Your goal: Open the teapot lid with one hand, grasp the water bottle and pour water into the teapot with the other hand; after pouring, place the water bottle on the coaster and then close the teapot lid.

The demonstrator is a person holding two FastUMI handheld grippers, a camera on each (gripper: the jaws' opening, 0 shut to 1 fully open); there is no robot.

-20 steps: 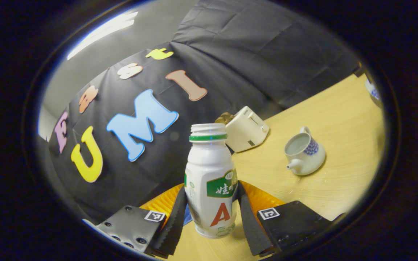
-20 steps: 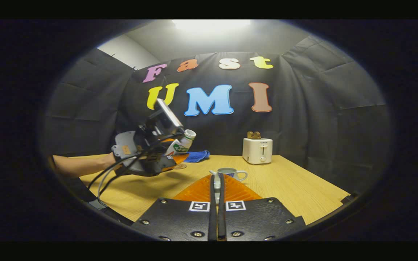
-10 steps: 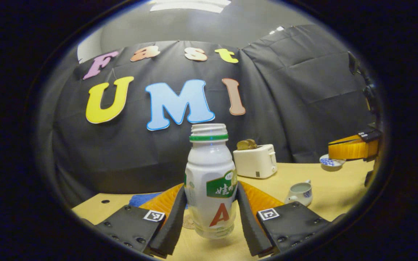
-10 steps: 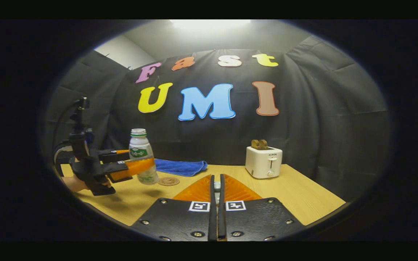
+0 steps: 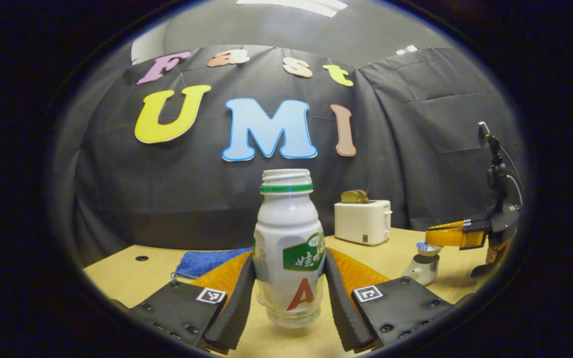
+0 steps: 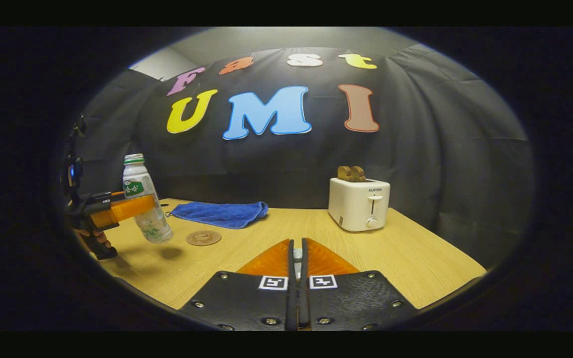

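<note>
The white water bottle (image 5: 286, 248), capless with a green neck ring, stands upright between my left gripper's (image 5: 289, 258) fingers, which are shut on it. In the right gripper view the bottle (image 6: 143, 196) hangs above the table, left of the round brown coaster (image 6: 204, 237), with its shadow below it. The white and blue teapot (image 5: 422, 271) sits at the right. Its lid (image 5: 422, 246) is at the pot's mouth, pinched by my right gripper (image 5: 433, 239). I cannot tell whether the lid rests on the pot. My right gripper (image 6: 296, 258) is shut on the lid's small knob.
A blue cloth (image 6: 219, 213) lies at the back left by the booth wall. A white toaster (image 6: 359, 204) holding toast stands at the back right. The wooden table (image 6: 416, 268) ends a little beyond the toaster on the right.
The bottle swung from a tilt back to upright and moved left, away from the teapot, to beside the coaster. My right gripper came down with the lid onto the teapot's mouth.
</note>
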